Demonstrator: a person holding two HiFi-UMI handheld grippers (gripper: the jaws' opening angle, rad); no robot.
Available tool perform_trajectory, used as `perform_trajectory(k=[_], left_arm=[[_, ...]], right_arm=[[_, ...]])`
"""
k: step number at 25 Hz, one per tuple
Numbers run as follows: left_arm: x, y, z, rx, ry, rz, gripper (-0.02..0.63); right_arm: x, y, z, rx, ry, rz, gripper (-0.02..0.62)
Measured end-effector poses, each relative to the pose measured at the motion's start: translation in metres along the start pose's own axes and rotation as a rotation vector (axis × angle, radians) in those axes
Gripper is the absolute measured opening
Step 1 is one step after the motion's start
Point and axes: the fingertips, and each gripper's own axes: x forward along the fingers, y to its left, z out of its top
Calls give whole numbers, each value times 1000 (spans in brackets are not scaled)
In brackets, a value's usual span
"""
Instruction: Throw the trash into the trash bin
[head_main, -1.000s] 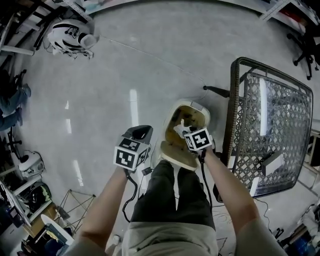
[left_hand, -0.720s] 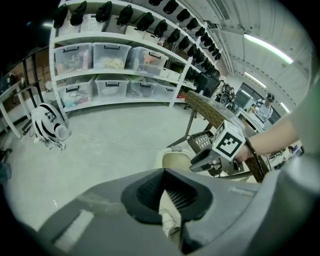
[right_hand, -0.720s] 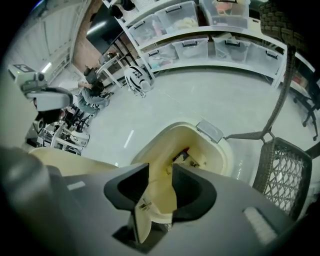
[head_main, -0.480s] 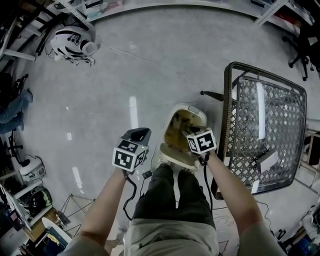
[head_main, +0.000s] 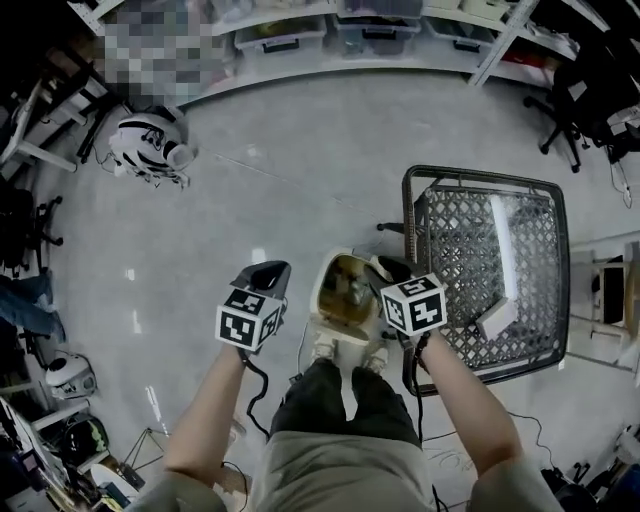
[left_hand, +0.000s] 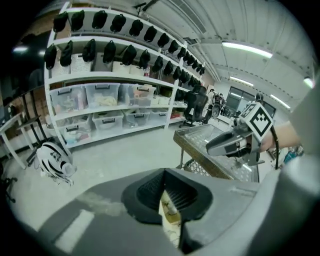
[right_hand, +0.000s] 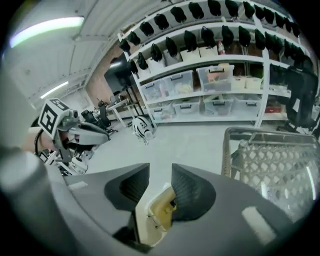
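Apparently drop was done: brownish crumpled trash (head_main: 350, 290) lay inside the open cream plastic trash bin (head_main: 319, 297). Left gripper (left_hand: 165, 189) was pressed together, empty; right gripper (right_hand: 155, 186) stood spread (only bin visible through gap), both clear above it.

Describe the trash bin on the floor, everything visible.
The trash bin is cream, plastic-looking, with a rounded rim and an open top. The inside looks brownish, with pale scraps in it. It stands upright on the grey floor, beside the mesh-top table, just ahead of the person's shoes; contact unclear.
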Motion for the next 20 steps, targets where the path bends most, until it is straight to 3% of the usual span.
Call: perform_trajectory(k=[7, 13, 18, 20], left_arm=[[-57, -38, 105, 87, -167, 12, 2], [-106, -76, 170, 191, -270, 25, 2], [-151, -110, 220, 176, -375, -7, 2], [-172, -123, 240, 204, -425, -5, 2]], right_arm=[[-129, 7, 81, 4, -238, -46, 150], [-229, 19, 129, -35, -413, -88, 154], [-302, 40, 166, -121, -535, -107, 160], [-331, 49, 180, -148, -595, -120, 160]])
